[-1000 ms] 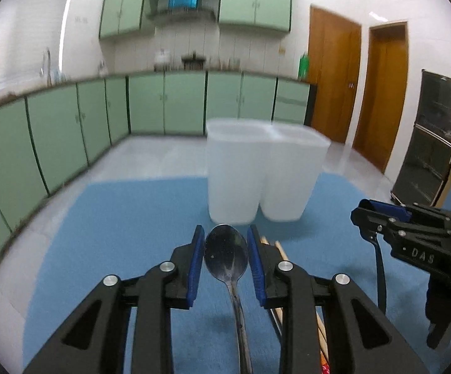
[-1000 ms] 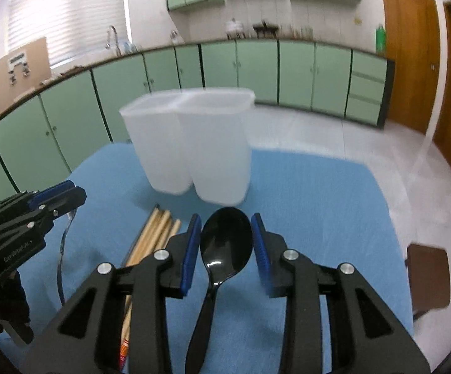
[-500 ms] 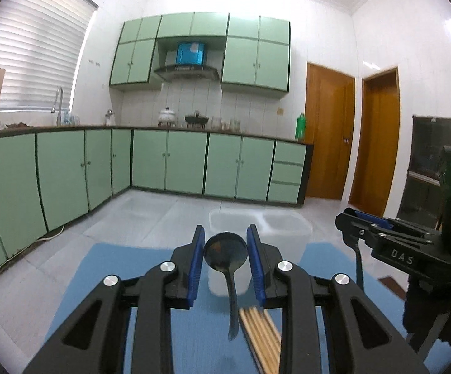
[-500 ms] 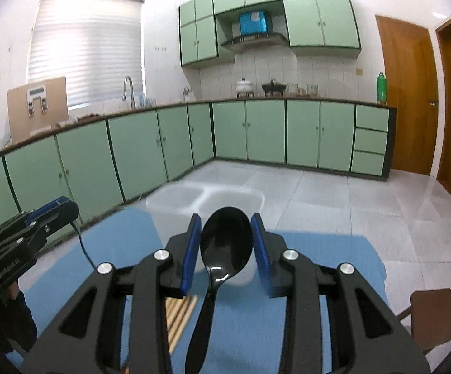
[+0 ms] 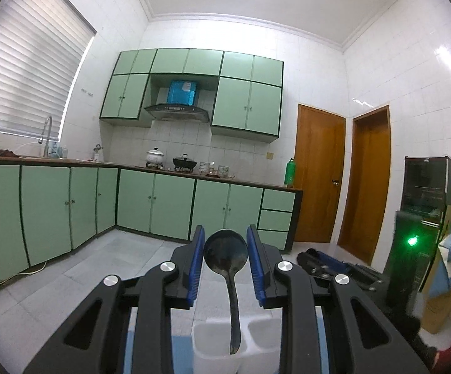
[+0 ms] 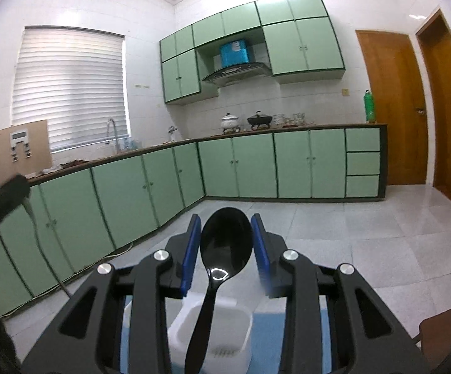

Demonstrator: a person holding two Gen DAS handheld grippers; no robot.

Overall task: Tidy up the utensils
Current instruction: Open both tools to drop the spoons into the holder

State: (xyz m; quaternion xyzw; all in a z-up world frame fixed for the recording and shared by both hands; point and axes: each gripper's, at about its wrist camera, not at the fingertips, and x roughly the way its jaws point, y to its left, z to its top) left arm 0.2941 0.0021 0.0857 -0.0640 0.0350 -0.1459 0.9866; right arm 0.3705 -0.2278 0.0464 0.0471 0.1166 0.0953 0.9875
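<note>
Holding, left gripper (image 5: 225,254): your blue ribbed pads pinch a dull metal spoon (image 5: 225,254) by its round bowl
Right gripper (image 6: 226,243): clamps a glossy black plastic spoon (image 6: 225,243)
Below: white translucent bins (image 6: 213,339), handles hanging above them

walls: white tile (image 5: 381,71) | cabinets: green (image 5: 169,205) | doors: wooden (image 5: 319,174) | floor: grey tile (image 6: 334,227) | window: blinds (image 6: 69,90)

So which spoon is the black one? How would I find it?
Start at the white plastic two-compartment holder on the blue table mat. Just above it, the right gripper with blue pads clamps the glossy black plastic spoon by its bowl, handle hanging down. The left gripper holds a dull grey metal spoon with a smaller, rounder bowl.
</note>
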